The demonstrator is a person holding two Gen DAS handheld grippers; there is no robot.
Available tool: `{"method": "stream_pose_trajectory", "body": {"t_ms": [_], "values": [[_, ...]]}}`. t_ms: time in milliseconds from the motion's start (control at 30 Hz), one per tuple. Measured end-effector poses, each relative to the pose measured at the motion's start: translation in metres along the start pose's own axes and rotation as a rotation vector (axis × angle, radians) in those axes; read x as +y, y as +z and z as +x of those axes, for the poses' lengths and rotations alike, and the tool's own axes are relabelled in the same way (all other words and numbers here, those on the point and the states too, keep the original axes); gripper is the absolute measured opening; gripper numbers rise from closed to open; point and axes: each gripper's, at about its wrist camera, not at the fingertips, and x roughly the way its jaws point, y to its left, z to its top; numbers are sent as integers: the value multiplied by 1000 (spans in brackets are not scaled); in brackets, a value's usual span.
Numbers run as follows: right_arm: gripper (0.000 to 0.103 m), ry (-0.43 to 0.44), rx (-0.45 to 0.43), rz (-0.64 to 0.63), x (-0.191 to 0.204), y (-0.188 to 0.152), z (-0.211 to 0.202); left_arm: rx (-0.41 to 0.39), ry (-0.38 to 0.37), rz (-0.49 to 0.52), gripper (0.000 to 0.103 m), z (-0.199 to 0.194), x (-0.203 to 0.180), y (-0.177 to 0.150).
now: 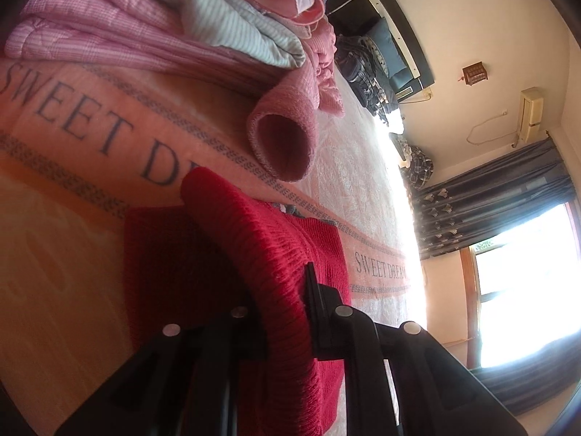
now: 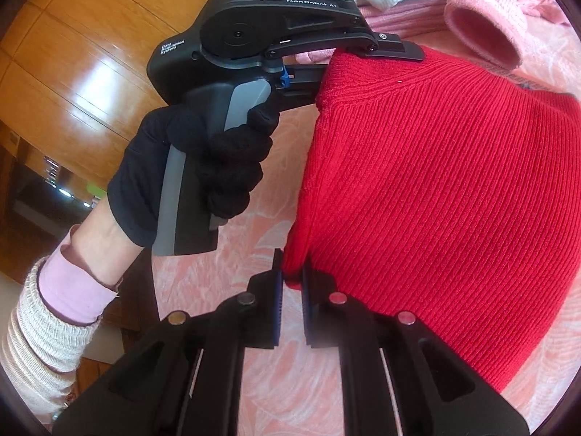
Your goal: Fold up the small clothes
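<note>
While the red knit sweater [image 2: 435,181] lies over the pink bedspread [image 1: 90,127] (printed "SWEET DREAM"), the left gripper [image 2: 363,61] clamps its cuff and the right gripper [image 2: 290,283] pinches another edge.

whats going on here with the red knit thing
A person is folding a red knit garment on a bed with a pink bedspread, using two handheld grippers. The left gripper, held in a black-gloved hand, is clamped on one corner of the garment. The right gripper pinches the near corner of the same edge. A pile of pink and striped bedding lies behind.
</note>
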Motion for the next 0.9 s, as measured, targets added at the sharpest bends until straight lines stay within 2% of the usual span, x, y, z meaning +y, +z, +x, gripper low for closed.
{"method": "stream_pose_trajectory", "body": {"t_ms": [200, 333, 400, 467, 533, 600, 667, 700, 800, 900], "values": [[8, -85, 92, 29, -13, -5, 44, -5, 25, -85, 14, 15, 55, -17], [12, -58, 110, 56, -25, -12, 51, -26, -12, -115, 15, 21, 70, -24], [20, -17, 112, 52, -25, -16, 44, -35, -39, -134, 16, 18, 73, -23], [37, 14, 97, 42, -23, -13, 33, -62, -55, -142, 17, 13, 72, -19], [44, 15, 56, 25, -21, -18, 12, -83, -65, -149, 20, 11, 71, -13], [44, 10, 19, 34, -27, -22, -9, -84, -53, -151, 21, 14, 68, -8], [44, -32, -12, 52, -38, -25, -28, -83, -27, -153, 21, 19, 64, -7], [44, -52, -25, 62, -42, -28, -36, -96, -16, -159, 15, 18, 64, -9], [44, -80, -45, 109, -58, -37, -53, -159, -23, -155, 12, 8, 62, -17], [43, -114, -38, 144, -79, -42, -57, -166, 38, -190, 9, 7, 79, -25]]}}
